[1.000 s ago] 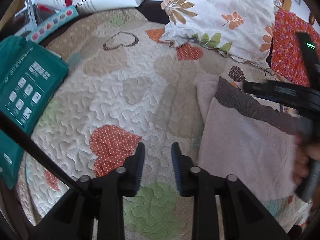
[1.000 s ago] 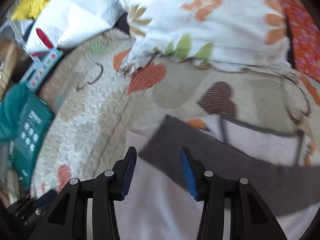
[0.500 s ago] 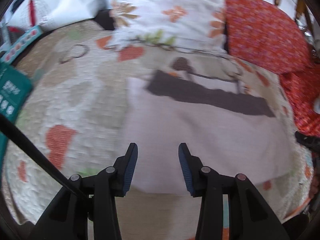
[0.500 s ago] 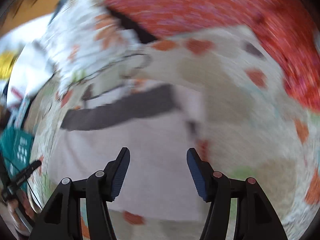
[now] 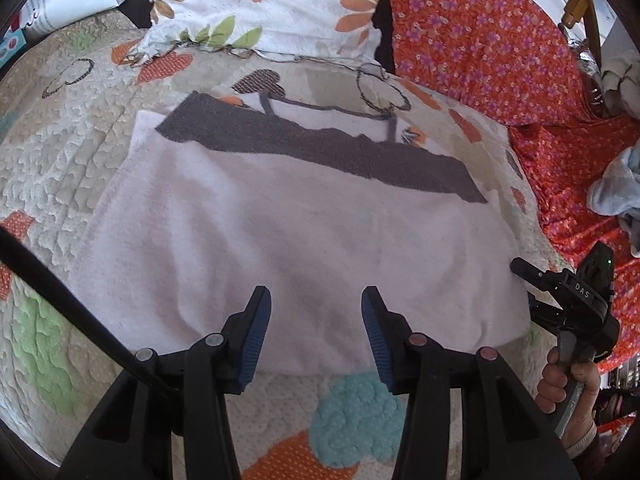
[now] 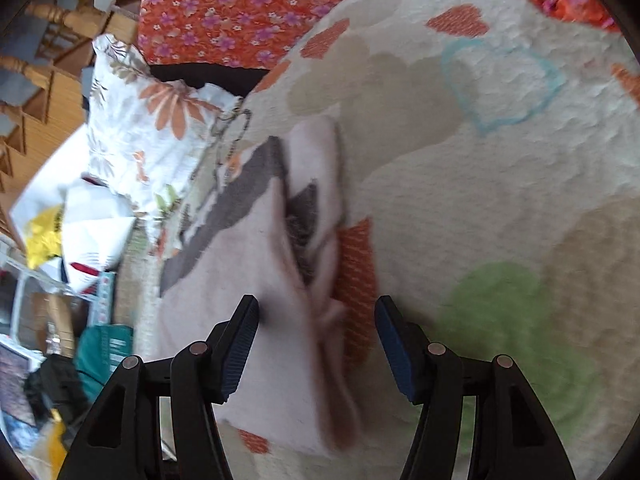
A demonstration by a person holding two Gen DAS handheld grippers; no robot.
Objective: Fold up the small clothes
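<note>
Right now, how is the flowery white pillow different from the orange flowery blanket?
The white pillow has big orange flowers and green leaves; the orange blanket is covered in tiny purple flowers. The pillow sits puffed up at the back edge of the heart quilt; the blanket lies spread and rumpled along the quilt's side. Both are flowery, and both border the quilt holding the pale folded garment.

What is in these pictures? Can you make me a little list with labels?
place: heart-patterned quilt on a bed
garment: pale pink top with a dark grey band, lying flat, partly folded
left hand-held gripper: open, jaws just been opening, nothing between them, above the garment's near edge
right hand-held gripper: open, at the garment's side edge
nearby: floral pillow, orange flowered cloth
</note>
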